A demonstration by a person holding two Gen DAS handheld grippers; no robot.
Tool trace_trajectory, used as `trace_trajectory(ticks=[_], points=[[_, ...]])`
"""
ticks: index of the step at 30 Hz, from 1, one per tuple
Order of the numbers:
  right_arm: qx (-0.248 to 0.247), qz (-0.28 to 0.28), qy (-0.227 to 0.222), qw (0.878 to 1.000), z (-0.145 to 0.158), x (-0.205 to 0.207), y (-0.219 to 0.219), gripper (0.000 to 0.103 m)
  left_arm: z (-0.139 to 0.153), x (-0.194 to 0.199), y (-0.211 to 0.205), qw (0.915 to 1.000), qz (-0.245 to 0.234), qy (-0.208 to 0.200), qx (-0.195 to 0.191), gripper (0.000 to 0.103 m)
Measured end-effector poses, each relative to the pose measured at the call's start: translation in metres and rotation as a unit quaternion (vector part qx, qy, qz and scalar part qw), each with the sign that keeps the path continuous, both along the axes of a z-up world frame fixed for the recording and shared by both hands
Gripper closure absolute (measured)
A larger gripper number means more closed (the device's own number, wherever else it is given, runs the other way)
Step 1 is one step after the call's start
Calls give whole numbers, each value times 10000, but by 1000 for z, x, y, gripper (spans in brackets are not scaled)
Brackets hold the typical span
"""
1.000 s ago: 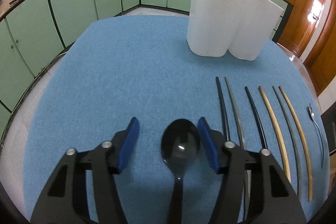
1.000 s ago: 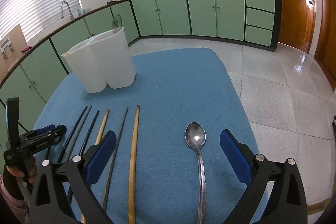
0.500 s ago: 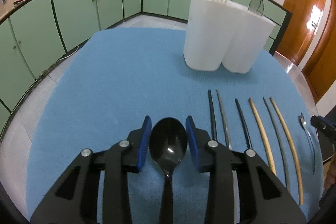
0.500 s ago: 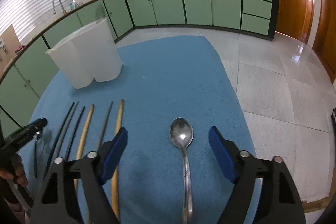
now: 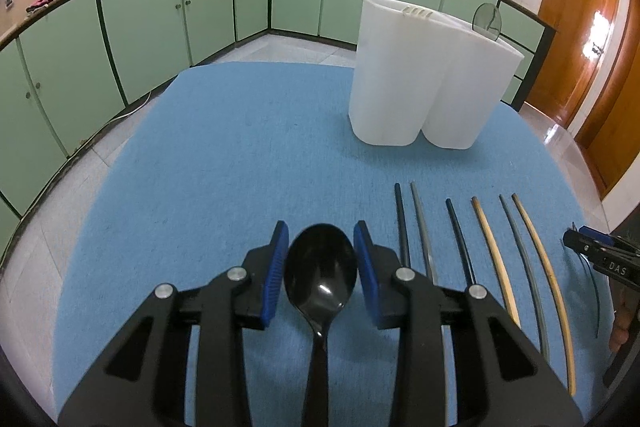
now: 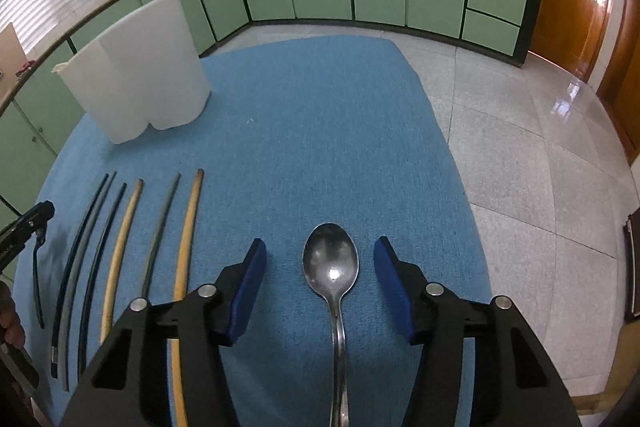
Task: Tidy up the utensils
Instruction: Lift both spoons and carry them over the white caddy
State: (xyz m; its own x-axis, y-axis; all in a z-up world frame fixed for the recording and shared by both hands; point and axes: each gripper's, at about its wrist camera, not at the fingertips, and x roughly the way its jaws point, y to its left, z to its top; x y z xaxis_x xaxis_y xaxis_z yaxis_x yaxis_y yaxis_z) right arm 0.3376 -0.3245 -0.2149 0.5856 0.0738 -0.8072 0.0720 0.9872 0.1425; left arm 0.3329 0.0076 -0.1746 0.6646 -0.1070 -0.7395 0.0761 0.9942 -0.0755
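Both the black spoon's (image 5: 320,275) and metal spoon's (image 6: 331,267) handles run off the bottom edge.

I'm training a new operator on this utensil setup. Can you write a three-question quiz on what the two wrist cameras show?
1. True or false: the left gripper is closed around the black spoon.
2. Multiple choice: the metal spoon lies
A) inside the white holder
B) on the blue mat, between the open fingers of the right gripper
C) on the floor
3. Fill in: the chopsticks lie in a row, and there are ___ of them.

Key
1. True: its pads sit against the bowl's sides.
2. B
3. six
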Motion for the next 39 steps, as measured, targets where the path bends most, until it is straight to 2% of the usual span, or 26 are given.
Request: trace_trajectory(ticks=[5,10,15,19,26,39], points=[[-1,66,57,10000,0,4,-3,54,-1,-3,-1,10000,-20,-14,17,71],[10,68,68,10000,-1,3,-6,75,-2,-4,-2,10000,-24,-13,25,71],[124,84,0,9999,2,-1,-7,75,2,-9,-3,10000,-19,-79,54,71],[231,27,-230,9995,13,-13,-6,75,11,-16,-2,9998,35,-195,13,71],[339,141,-954,9948,55,-44,-2,75,38,-32,2,9976,118,-668,-160,71],[292,374,-1773,9830,115,-64,13,75,86,-50,0,9892,78,-1409,-396,71]])
